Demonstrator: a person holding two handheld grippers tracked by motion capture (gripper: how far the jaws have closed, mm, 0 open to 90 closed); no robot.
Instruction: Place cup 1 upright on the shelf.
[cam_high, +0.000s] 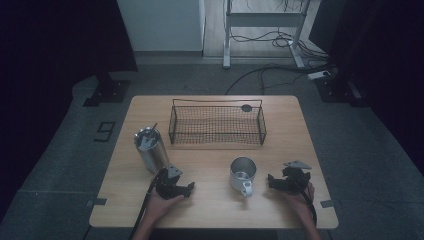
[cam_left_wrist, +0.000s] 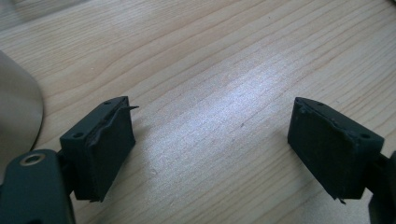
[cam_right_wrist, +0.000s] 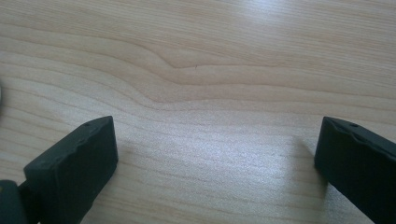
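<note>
Steel mug (cam_high: 243, 175) stands just left of the right gripper (cam_high: 272, 182), apart from it, handle toward the near edge; tall tumbler (cam_high: 151, 149) sits just beyond the left gripper (cam_high: 188, 189); both grippers spread wide over bare table (cam_high: 210, 207); wire basket (cam_high: 217, 124) well beyond.

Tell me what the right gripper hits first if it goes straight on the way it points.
Probably the table: the right gripper tilts down at bare wood. The steel mug stands beyond, perhaps slightly aside.
</note>
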